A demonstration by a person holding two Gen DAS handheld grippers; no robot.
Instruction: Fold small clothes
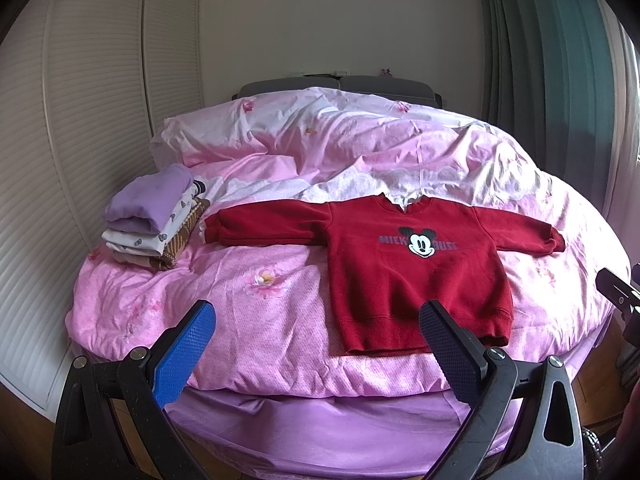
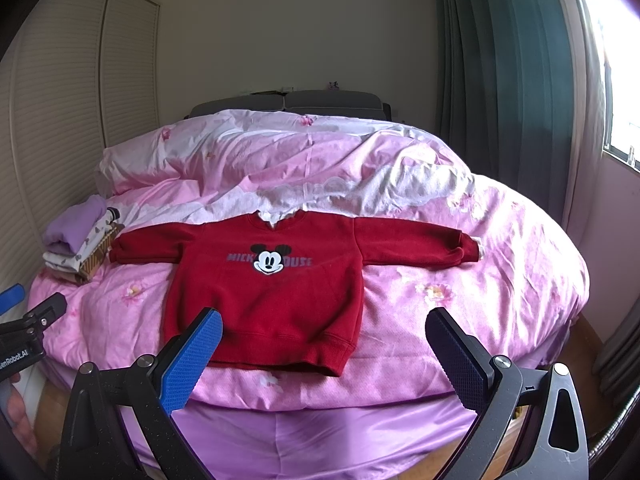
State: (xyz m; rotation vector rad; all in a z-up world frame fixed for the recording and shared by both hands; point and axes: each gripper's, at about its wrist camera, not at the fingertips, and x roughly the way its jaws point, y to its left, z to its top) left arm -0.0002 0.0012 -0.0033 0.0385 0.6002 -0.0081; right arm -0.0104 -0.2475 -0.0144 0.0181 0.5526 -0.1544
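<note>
Left wrist view looks down the bed (image 1: 280, 360), where a small red sweatshirt (image 1: 416, 276) lies flat and face up on the pink flowered duvet (image 1: 256, 320), near the foot edge. Its body is spread smooth, both sleeves stretched straight out to the sides, the ribbed hem nearest the camera and the collar pointing toward the pillows. A cartoon mouse face (image 1: 421, 245) sits on the chest over grey lettering, and a bit of white fabric shows inside the neck opening. The left tool (image 1: 318, 320) hovers before the foot of the bed with its blue-padded fingers wide apart and nothing between them; its right finger overlaps the sweatshirt's hem in the picture, though whether it touches the cloth is hard to judge from this angle.

To the left of the sweatshirt's sleeve, a stack of folded clothes (image 1: 150, 220) rests on the duvet, a lilac piece on top, white patterned pieces under it and a brown one at the bottom. This view shows the stack's layers plainly, and at its right edge a dark part of the other tool.

Right wrist view shows the same sweatshirt (image 2: 268, 292) more centred, with the stack (image 2: 78, 240) small at the far left. The right tool (image 2: 323, 322) is likewise spread open and empty. Only this view shows the bright window (image 2: 616, 80) beside the green curtain (image 2: 508, 80), and the cuff (image 2: 472, 249) of the sleeve on that side with white peeking out.
</note>
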